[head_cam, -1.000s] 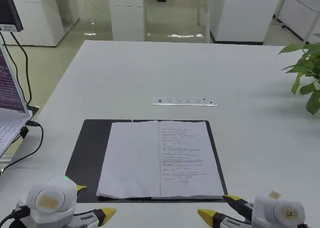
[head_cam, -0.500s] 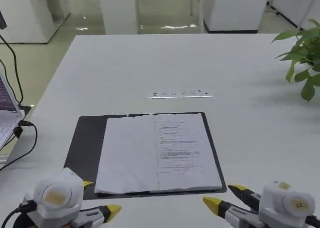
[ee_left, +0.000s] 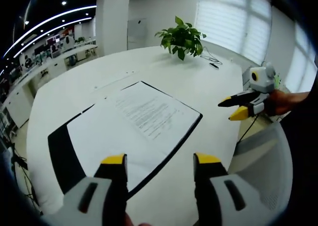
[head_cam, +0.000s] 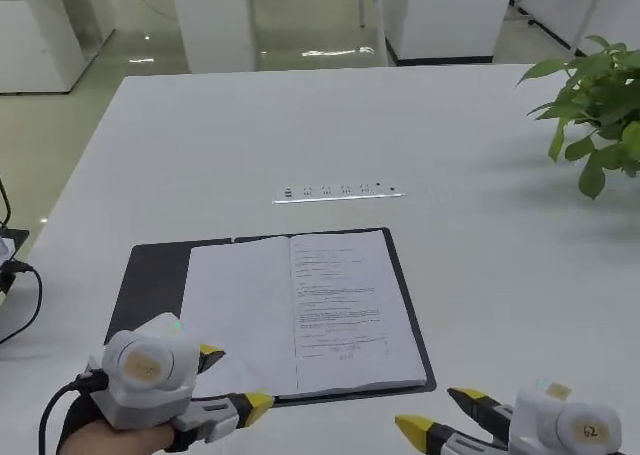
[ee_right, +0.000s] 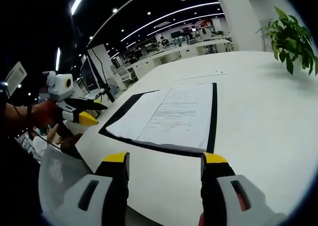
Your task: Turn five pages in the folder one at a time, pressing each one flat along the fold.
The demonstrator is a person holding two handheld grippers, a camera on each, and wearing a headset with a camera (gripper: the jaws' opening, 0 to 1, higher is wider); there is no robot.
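The left gripper's [ee_left: 160, 159] jaws were wide apart and held nothing. In its own view the folder [ee_left: 59, 149] lay just past the jaw tips, in the middle of the frame. The right gripper's [ee_right: 165, 158] jaws were wide apart too, with nothing between them. In its view the folder lay ahead, in the middle of the frame.

In the head view the left gripper sat at the lower left, with a hand [head_cam: 110, 440] around it. One jaw tip showed over the near corner of the left page [head_cam: 240, 305]. In the right gripper view the left gripper looked lifted and apart from the folder. The right gripper sat at the lower right of the head view, just beside the folder's near edge.

The black folder lay open and flat on the white table [head_cam: 300, 115]. The left page was blank. The right page [head_cam: 340, 305] had lines of print.

Above the folder in the head view sat a socket strip [head_cam: 340, 191]. A green plant [head_cam: 590, 105] stood at the upper right.
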